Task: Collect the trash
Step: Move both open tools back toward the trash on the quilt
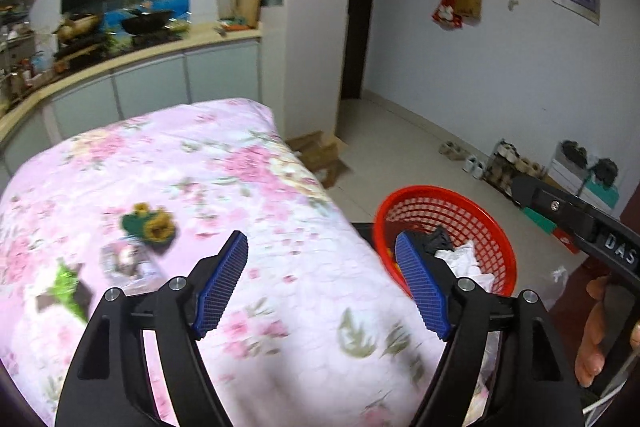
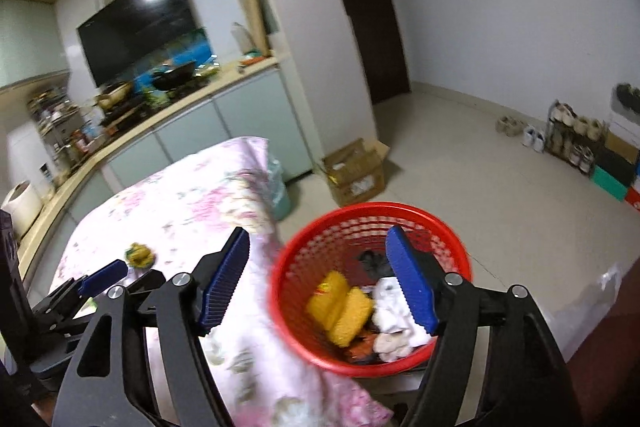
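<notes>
On the left of the floral-covered table lay the litter not yet gathered: a green-and-dark wrapper, a clear crumpled packet just beside it, and a yellow-and-green sunflower piece slightly farther back. The left gripper hung above the cloth with its blue pads wide apart and nothing between them. To its right, off the table's edge, stood the red basket, holding a yellow packet, white crumpled paper and something dark that could not be made out. The right gripper was poised over the basket's near rim, jaws spread and empty. At the far right of the left wrist view, a hand grasped the right gripper's black handle.
</notes>
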Demonstrator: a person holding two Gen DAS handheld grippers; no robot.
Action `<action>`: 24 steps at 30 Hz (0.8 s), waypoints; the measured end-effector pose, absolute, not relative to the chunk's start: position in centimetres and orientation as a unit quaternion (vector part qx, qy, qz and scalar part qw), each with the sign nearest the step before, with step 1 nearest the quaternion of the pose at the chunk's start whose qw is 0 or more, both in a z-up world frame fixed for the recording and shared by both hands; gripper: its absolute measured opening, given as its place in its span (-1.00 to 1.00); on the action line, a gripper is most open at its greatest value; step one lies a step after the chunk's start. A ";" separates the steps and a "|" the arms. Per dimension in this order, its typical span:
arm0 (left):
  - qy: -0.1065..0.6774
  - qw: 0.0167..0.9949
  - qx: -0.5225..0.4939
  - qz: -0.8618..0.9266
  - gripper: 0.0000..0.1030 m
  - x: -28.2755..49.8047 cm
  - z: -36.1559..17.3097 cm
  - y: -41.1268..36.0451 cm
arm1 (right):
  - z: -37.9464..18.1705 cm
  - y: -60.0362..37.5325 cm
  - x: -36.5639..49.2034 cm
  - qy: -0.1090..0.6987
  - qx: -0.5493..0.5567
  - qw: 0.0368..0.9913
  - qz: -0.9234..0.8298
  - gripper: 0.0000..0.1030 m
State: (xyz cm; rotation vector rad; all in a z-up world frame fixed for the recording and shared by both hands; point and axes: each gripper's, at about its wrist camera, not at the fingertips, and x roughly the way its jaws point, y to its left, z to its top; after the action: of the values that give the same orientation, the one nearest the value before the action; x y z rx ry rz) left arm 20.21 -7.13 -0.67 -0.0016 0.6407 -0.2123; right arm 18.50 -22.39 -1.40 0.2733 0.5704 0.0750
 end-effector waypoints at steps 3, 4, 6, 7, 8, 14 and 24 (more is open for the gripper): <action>0.307 0.947 -0.010 -0.090 0.46 19.0 -0.1 -5.6 | -0.8 -20.9 17.6 0.272 0.124 0.953 0.055 0.38; 0.305 0.948 -0.011 -0.085 0.46 18.6 0.1 -5.3 | -0.6 -20.3 17.3 0.269 0.120 0.954 0.062 0.38; 0.300 0.951 -0.009 -0.071 0.46 17.9 0.3 -4.5 | -0.3 -19.5 16.9 0.264 0.116 0.955 0.072 0.39; 0.299 0.952 -0.009 -0.067 0.46 17.8 0.4 -4.1 | -0.2 -19.2 16.7 0.263 0.114 0.955 0.075 0.40; 0.298 0.953 -0.009 -0.059 0.47 17.4 0.5 -3.5 | -0.2 -18.9 16.6 0.262 0.112 0.955 0.077 0.40; 0.298 0.954 -0.024 -0.029 0.47 15.9 0.7 -0.5 | 0.3 -16.9 15.7 0.258 0.109 0.955 0.096 0.44; 0.305 0.951 -0.054 0.021 0.47 14.2 0.4 5.1 | 0.6 -12.9 15.2 0.262 0.100 0.949 0.146 0.54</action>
State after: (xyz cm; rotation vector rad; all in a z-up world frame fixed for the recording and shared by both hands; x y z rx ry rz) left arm 14.23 5.14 0.35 -0.1103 0.6203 0.0431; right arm 15.16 -12.89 0.62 0.2030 0.5324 0.2969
